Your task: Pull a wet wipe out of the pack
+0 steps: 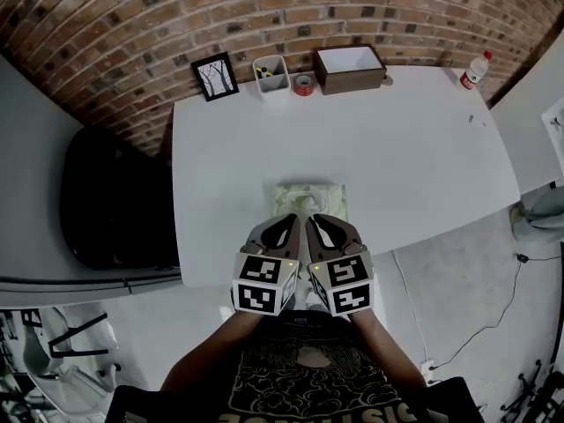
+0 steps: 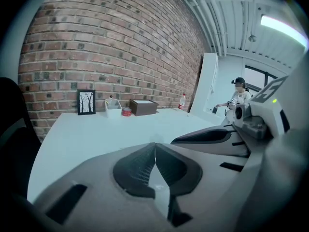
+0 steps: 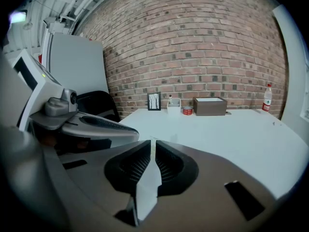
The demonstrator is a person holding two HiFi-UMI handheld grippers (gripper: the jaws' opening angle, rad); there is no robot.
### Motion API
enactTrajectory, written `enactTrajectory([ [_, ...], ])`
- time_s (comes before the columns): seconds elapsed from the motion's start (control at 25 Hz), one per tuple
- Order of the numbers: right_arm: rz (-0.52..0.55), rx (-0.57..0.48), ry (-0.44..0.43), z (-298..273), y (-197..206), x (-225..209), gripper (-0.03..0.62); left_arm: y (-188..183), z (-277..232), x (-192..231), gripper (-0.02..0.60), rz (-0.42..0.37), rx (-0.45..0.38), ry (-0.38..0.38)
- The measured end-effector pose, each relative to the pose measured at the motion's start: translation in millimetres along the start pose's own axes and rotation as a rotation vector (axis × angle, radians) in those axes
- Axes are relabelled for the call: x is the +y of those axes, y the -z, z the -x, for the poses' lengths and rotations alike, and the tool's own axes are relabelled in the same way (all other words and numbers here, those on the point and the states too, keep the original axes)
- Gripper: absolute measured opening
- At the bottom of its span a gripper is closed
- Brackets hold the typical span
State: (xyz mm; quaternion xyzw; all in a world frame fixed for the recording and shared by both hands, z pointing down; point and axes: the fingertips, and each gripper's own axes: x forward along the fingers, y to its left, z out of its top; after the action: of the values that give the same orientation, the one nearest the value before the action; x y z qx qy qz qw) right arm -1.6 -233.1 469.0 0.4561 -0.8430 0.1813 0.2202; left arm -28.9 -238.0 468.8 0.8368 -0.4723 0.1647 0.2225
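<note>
Head view: the left claw (image 1: 282,232) and right claw (image 1: 324,230) are being held side by side just short of the wet wipe pack (image 1: 308,201) on the worktop (image 1: 397,148); left gripper view, then right: each claw is being seen pressed together and empty, so spreading is probably being called for before a wipe is pinched.

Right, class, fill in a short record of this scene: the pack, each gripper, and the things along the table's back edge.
Pack: wet wipe pack, flat on white table, near front edge
Left gripper: shut, empty, by the pack
Right gripper: shut, empty, beside the left
Back edge: framed picture, white holder, red tape roll, brown box, bottle
</note>
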Motion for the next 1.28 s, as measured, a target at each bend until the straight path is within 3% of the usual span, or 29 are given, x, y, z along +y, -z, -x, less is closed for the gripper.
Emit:
enactTrajectory([
  [0.24,-0.013,0.027,0.032,-20.7,1.9,-9.2,0.029,-5.2,-16.0,14.7,0.012,-0.002,0.026,0.024],
  [0.4,-0.031,0.051,0.034,-31.6,5.0,-10.1,0.071,-6.1,-24.1,21.1,0.012,-0.010,0.038,0.039],
  [0.92,-0.082,0.104,0.102,-57.8,14.7,-25.2,0.072,-3.5,-37.5,35.4,0.012,-0.019,0.069,0.075],
  [1.28,-0.110,0.116,0.096,-61.0,17.3,-29.0,0.017,-4.7,-39.2,38.9,0.012,-0.013,0.071,0.076],
])
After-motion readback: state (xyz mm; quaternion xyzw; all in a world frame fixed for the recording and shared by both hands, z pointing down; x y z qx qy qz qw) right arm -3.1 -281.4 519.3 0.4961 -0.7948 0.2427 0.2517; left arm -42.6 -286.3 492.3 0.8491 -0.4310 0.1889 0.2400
